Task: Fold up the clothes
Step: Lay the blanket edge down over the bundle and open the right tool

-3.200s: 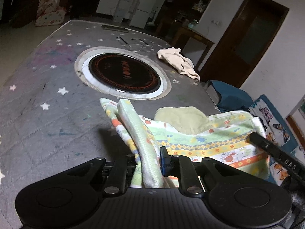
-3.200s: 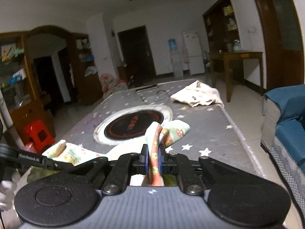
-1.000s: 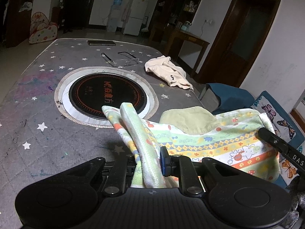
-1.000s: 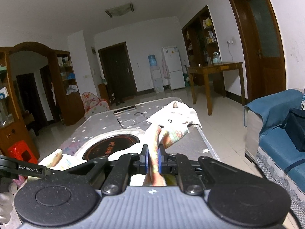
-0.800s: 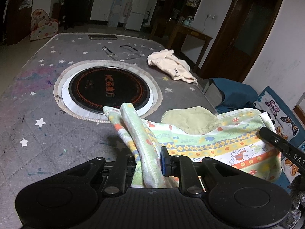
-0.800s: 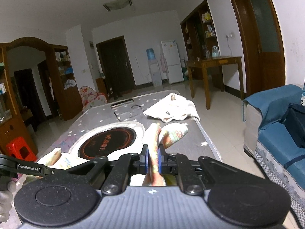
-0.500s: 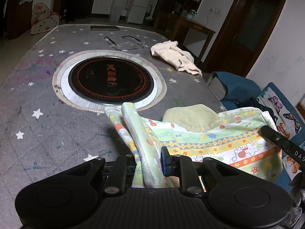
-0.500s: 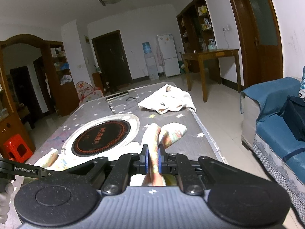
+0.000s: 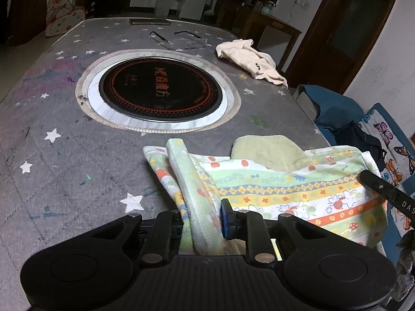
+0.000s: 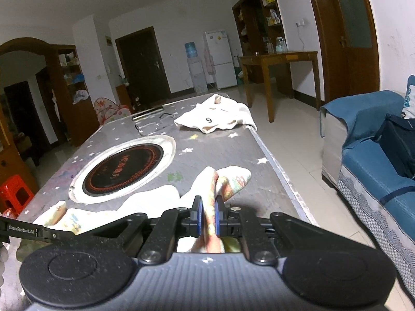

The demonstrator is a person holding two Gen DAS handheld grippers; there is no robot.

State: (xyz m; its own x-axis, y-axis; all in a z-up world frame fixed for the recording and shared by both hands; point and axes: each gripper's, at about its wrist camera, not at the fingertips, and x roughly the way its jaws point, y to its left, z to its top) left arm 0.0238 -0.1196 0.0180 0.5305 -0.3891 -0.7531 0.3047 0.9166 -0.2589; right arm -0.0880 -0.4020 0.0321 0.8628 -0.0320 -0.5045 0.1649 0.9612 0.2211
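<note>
A patterned children's garment, pale green with coloured bands, is stretched between my two grippers above the near end of the grey star-print table. My left gripper is shut on its left edge, which bunches up between the fingers. My right gripper is shut on its right edge; the cloth sticks up past the blue pads. A plain green piece shows behind the top edge. Each gripper's side bar shows in the other's view.
A round black induction cooktop is set in the table's middle. A cream garment lies at the far right corner, with glasses and a dark flat object beyond. A blue sofa stands to the right.
Both grippers have lowered and tipped down toward the table, still holding the garment stretched between them. The grips have not changed.
</note>
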